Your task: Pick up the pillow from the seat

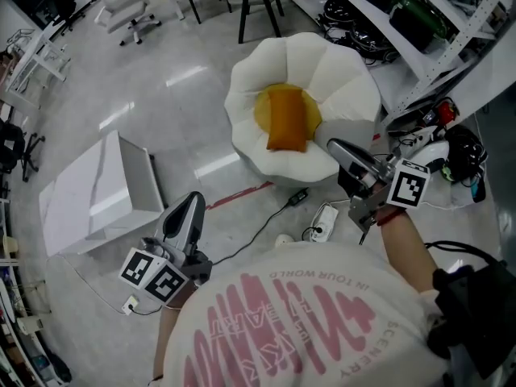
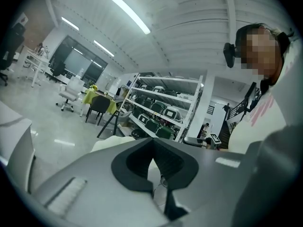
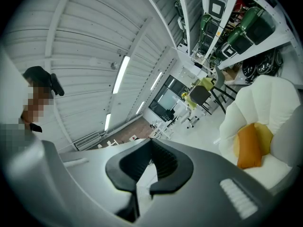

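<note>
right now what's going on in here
A person stands facing a white seat with an orange pillow lying on it. The left hand-held gripper and the right hand-held gripper are both shut and empty. The right one is nearer the seat, but neither touches the pillow, which has not yet been picked up.

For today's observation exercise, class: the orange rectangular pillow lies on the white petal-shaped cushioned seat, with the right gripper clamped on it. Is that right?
Not quite. The orange rectangular pillow does lie on the white petal-shaped cushioned seat, but the right gripper is shut on nothing, short of the pillow, as the head view shows.
</note>
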A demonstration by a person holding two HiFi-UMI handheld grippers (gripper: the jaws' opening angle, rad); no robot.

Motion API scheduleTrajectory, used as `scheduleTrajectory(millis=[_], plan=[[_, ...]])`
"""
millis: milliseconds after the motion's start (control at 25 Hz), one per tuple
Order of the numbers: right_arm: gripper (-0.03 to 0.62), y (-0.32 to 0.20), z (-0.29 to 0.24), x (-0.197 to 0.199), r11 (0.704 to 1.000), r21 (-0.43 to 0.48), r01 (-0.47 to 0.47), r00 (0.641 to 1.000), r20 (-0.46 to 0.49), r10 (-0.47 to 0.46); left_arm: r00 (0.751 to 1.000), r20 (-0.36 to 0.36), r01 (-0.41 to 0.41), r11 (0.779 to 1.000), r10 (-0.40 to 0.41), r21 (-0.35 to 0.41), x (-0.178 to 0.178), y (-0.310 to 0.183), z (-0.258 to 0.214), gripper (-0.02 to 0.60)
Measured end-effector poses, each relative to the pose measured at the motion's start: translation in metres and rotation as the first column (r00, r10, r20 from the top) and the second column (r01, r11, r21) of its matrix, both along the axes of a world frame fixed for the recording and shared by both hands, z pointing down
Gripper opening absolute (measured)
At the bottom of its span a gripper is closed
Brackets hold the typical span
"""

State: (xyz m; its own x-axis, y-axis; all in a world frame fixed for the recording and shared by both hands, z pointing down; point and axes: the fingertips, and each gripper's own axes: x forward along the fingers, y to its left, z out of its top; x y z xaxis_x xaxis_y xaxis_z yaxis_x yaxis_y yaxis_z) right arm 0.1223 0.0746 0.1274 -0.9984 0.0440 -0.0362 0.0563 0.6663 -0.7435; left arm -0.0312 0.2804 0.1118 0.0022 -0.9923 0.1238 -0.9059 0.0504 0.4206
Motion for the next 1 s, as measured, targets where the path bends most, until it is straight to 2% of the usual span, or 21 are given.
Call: scheduleTrajectory(millis=[200, 400, 760, 1000], plan=[[-0.003, -0.016, 0.003, 0.008, 0.999, -0.011, -0.044, 0.999, 0.000, 0.044, 0.999, 0.018, -0.051, 0.999, 0.051, -0.005, -0.001, -0.023, 0.003, 0.011], [-0.003, -0.027, 0.008, 0.011, 0.997, -0.007, -0.081, 0.997, -0.008, 0.081, 0.998, 0.035, -0.056, 0.998, 0.055, 0.037, -0.009, -0.037, -0.003, 0.011], [-0.003, -0.028, -0.005, 0.016, 0.991, -0.003, -0.136, 0.990, 0.034, 0.136, 0.987, 0.103, -0.123, 0.992, 0.123, -0.010, -0.009, -0.062, -0.005, 0.011], [-0.003, -0.032, 0.005, 0.011, 0.982, -0.030, -0.188, 0.982, -0.003, 0.188, 0.979, 0.113, -0.172, 0.985, 0.172, -0.006, -0.011, -0.078, -0.006, 0.011]])
